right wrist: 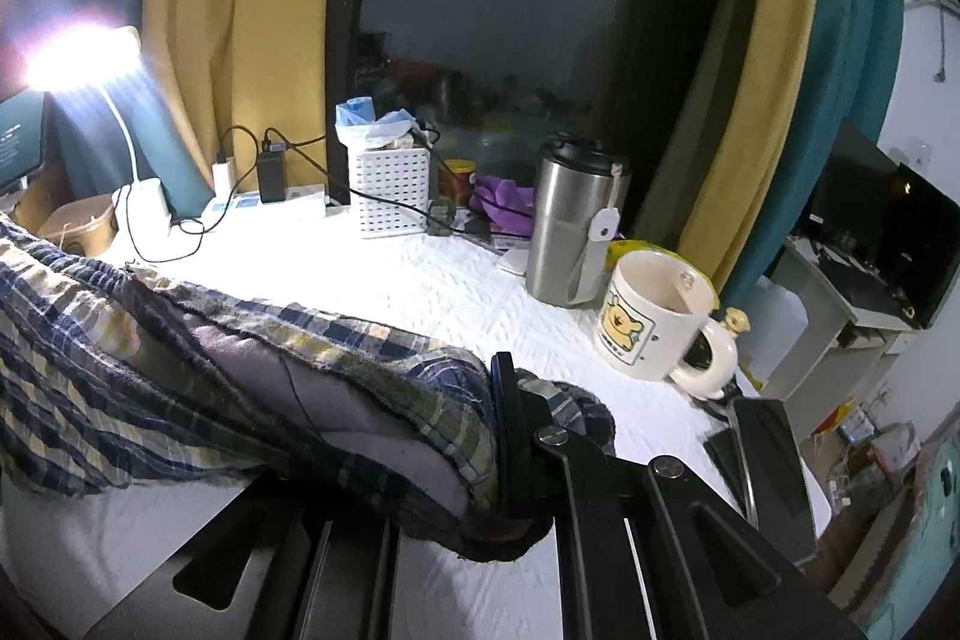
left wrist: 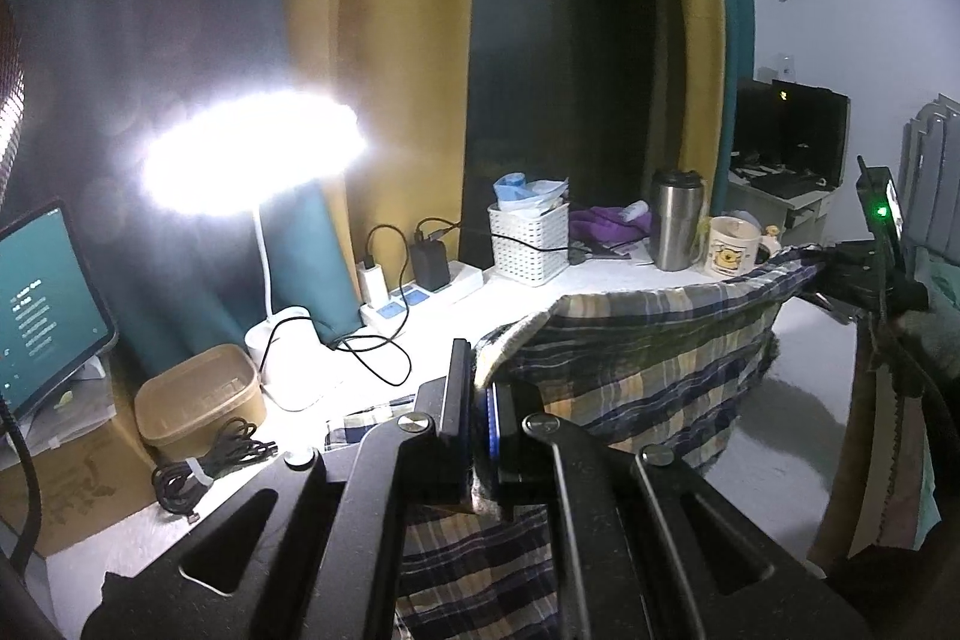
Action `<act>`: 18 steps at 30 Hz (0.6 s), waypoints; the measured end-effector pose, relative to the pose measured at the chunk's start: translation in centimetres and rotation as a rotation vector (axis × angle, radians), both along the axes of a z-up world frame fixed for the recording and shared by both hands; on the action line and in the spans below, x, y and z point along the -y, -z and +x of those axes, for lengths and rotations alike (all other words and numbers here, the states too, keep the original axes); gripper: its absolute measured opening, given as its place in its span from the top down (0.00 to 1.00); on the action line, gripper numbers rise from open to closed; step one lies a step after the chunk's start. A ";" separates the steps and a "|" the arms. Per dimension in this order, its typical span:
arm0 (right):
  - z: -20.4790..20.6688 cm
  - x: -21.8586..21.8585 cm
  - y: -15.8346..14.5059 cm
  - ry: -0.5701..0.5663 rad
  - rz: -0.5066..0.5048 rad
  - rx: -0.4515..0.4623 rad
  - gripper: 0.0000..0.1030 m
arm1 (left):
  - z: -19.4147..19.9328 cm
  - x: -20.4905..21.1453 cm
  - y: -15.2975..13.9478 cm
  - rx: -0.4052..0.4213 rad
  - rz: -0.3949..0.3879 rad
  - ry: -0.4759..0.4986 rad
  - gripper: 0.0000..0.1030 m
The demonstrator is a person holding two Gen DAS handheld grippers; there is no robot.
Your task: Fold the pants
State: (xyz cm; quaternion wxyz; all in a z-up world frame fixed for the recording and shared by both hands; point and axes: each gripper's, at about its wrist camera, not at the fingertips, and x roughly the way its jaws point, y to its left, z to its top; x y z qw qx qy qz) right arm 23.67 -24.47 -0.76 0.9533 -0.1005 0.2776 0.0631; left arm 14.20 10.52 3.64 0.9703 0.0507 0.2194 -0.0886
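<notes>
Holding one pair of plaid pants (left wrist: 654, 358) by its upper edge, we have the left tool (left wrist: 480, 436) and the right tool (right wrist: 510, 436) each clamped shut on the cloth, so it hangs stretched between them above the white tabletop (right wrist: 420, 280) (probably so it can be laid flat for a fold). Farther back stand one cartoon mug (right wrist: 648, 322), one steel tumbler (right wrist: 570, 232) and one white basket (right wrist: 390, 196), all near the fabric's path, and one lit lamp (left wrist: 252, 154).
</notes>
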 end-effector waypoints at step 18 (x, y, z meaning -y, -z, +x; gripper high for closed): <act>7.9 -2.4 3.3 -0.030 -0.011 -0.118 0.92 | 7.1 -2.9 3.5 -0.108 -0.002 -0.040 0.97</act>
